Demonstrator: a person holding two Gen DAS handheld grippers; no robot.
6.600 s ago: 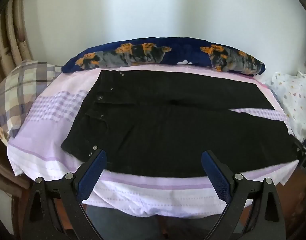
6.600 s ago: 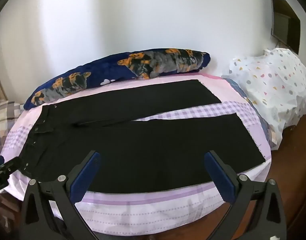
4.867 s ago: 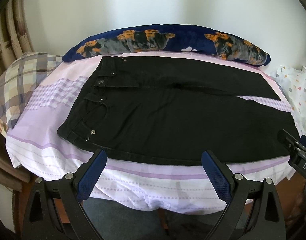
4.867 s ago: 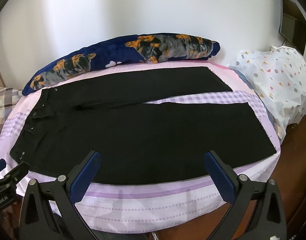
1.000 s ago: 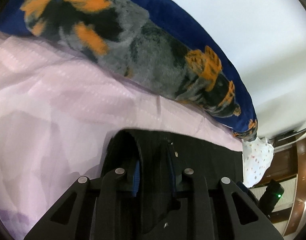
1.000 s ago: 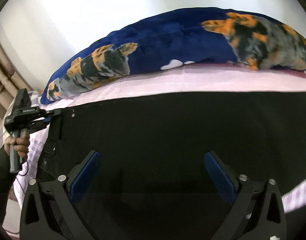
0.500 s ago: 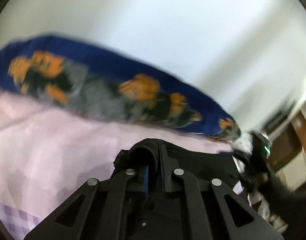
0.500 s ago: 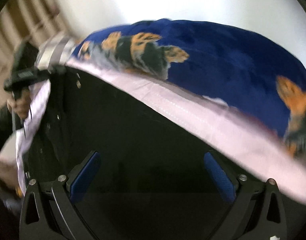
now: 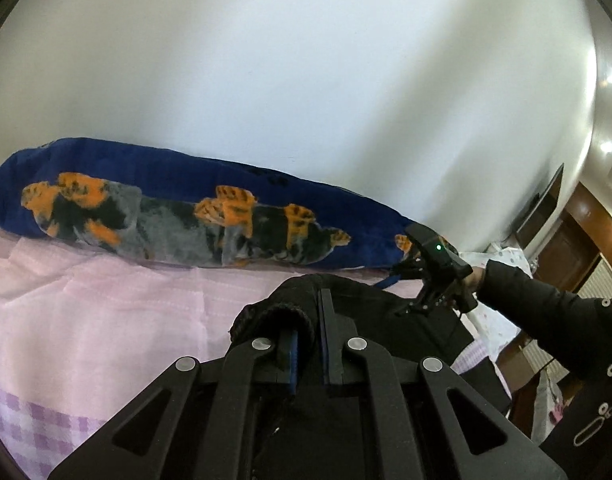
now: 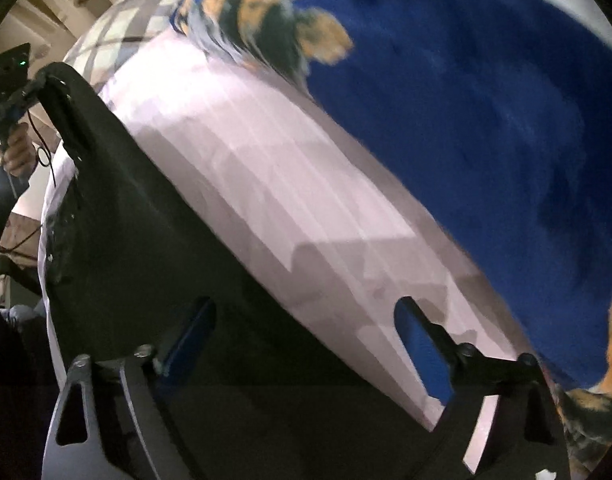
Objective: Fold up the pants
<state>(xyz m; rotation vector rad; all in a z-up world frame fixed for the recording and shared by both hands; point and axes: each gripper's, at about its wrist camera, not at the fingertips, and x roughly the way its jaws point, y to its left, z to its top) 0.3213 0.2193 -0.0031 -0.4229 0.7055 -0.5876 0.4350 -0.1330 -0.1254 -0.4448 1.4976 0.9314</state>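
Pants are black, spread on the pink sheet of the bed, far edge running along just short of the blue pillow.

Your left gripper is clamped tight on a bunched fold of pants fabric at the waist end. In the right wrist view that corner stands lifted off the sheet while the rest of the cloth lies flat.

Your right gripper points steeply down over the far edge of the leg. Its jaws are closing, one finger over black cloth, the other over bare sheet. The pads aren't pressing on anything yet, so no grip on that side. That view is motion-blurred, so I can't tell if the edge sits properly between the pads.

Progress: early. As I read it, you're setting up the first fold, far half over the near half. One corner is secured, the second pinch isn't made. No fold has been laid that I can see.

Left to do: close on the leg edge, carry both ends over together, lay flat, then fold the length down.

Beyond that, a plaid cushion sits past the waist end and a white wall stands behind the pillow.
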